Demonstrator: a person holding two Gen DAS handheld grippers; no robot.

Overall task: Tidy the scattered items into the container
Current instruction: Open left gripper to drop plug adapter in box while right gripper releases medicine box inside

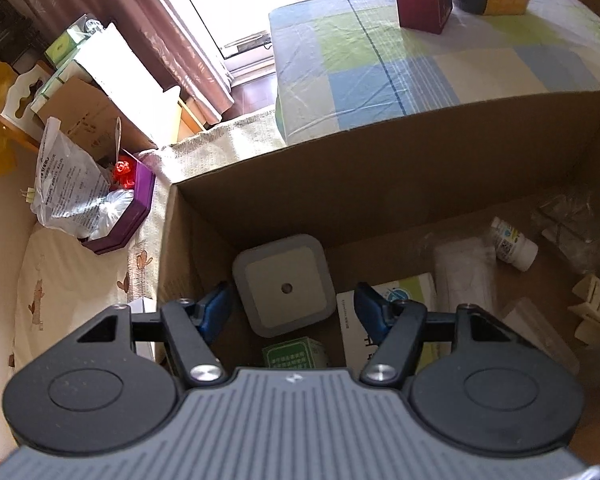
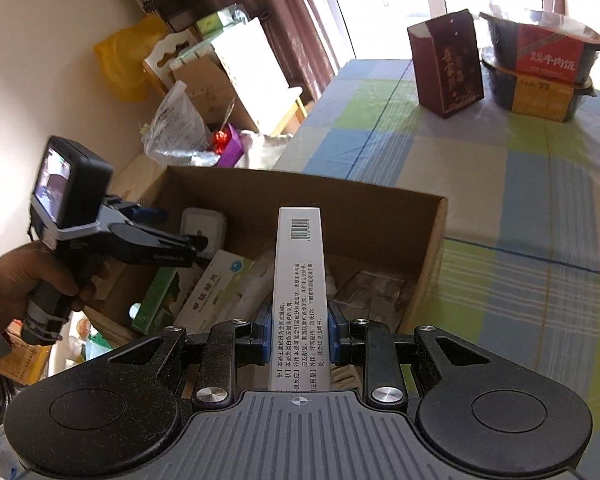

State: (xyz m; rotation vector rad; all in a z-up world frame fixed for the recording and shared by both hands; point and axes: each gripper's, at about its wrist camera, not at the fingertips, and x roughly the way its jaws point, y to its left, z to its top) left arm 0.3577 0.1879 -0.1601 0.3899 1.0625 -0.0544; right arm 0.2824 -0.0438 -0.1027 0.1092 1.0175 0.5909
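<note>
The left gripper [image 1: 294,306] hangs over the carton [image 1: 380,152], its jaws wide apart with nothing between them. Directly below the gap sits a grey square device [image 1: 286,284] on the carton floor, in the corner near the left wall. Just nearer than it lies a small green box [image 1: 294,354], and beside that a white medicine box [image 1: 388,308] with a green edge. Further right are a wrapped white pack [image 1: 466,272], a small white bottle [image 1: 514,244] on its side, crumpled clear plastic [image 1: 572,220] and a cream plastic piece [image 1: 596,304].

The right gripper [image 2: 299,332] has its jaws clamped on a long white box [image 2: 300,280] with a barcode near its far end and printed text along its side. The box points forward, over the carton's [image 2: 432,248] open top. In this view a hand [image 2: 28,276] holds the left gripper [image 2: 180,240] by its handle above the carton's left part.

The carton stands on a bench [image 2: 520,220] covered with a checked cloth in blue, green and cream. At the far end stand a dark red box [image 2: 446,64] and two stacked food bowls [image 2: 540,64].
</note>
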